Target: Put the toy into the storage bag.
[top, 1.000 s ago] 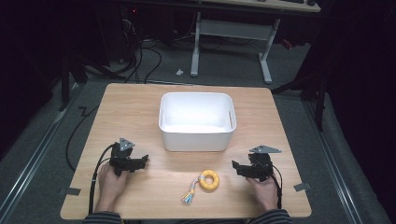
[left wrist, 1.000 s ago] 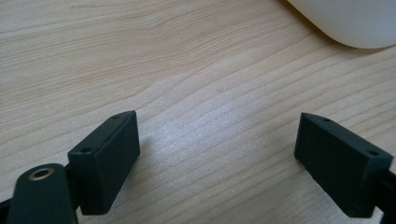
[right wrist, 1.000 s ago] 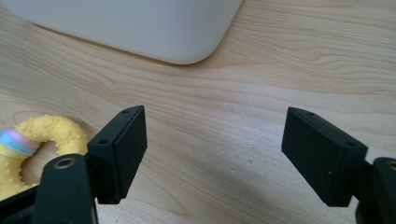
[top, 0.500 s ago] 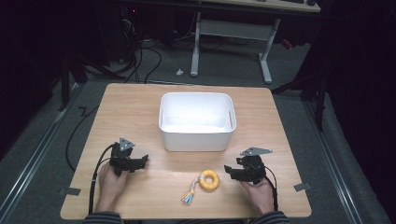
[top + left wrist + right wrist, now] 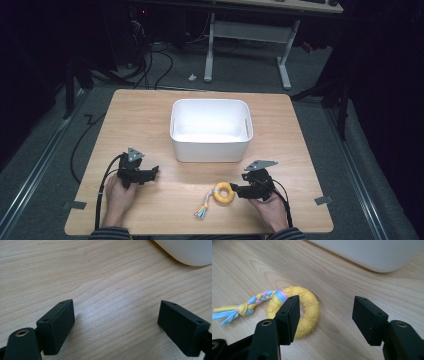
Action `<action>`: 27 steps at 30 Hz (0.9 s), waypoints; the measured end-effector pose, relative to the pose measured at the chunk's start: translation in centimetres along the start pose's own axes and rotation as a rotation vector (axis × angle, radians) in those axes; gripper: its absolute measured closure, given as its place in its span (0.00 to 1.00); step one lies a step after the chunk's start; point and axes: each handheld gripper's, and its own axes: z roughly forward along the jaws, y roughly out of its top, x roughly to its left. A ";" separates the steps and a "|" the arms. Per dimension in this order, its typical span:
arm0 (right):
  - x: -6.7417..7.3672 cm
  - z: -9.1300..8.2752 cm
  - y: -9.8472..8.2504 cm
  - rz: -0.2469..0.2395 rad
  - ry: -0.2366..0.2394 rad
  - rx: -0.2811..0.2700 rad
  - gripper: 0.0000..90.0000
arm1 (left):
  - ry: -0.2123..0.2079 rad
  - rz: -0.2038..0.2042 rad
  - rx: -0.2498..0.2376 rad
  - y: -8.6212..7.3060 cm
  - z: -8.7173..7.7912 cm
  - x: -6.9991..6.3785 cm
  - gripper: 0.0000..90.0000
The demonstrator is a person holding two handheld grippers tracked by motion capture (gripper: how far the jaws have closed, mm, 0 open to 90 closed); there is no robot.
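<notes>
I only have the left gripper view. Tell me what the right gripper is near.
Observer: The right gripper is beside a yellow ring toy on the table; one of its jaws overlaps the ring in its own view.
Operator: Report its jaws.
Observer: Open, nothing between them.
Operator: Describe the toy's tail.
Observer: A braided pastel tail is tied to the ring.
Operator: Place the bin.
Observer: The white bin stands just beyond the toy.

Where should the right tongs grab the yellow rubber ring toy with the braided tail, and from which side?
Probably across the yellow rubber ring toy's bare band, on the side away from the pastel braided fabric tail. It lies flat on the wooden table, so come from above with one jaw in the hole and one outside. The open right tongs sit beside it, one jaw already over the band.
</notes>
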 end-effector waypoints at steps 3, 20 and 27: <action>0.2 0.5 0.1 -0.002 0.015 0.017 0.44 | 0.000 0.000 0.000 0.0 0.0 0.0 0.16; 1.0 2.3 0.4 -0.031 0.050 0.092 0.57 | 0.000 0.000 0.000 0.0 0.0 0.0 0.16; 1.3 2.7 0.5 -0.043 0.049 0.112 0.60 | 0.000 0.000 0.000 0.0 0.0 0.0 0.16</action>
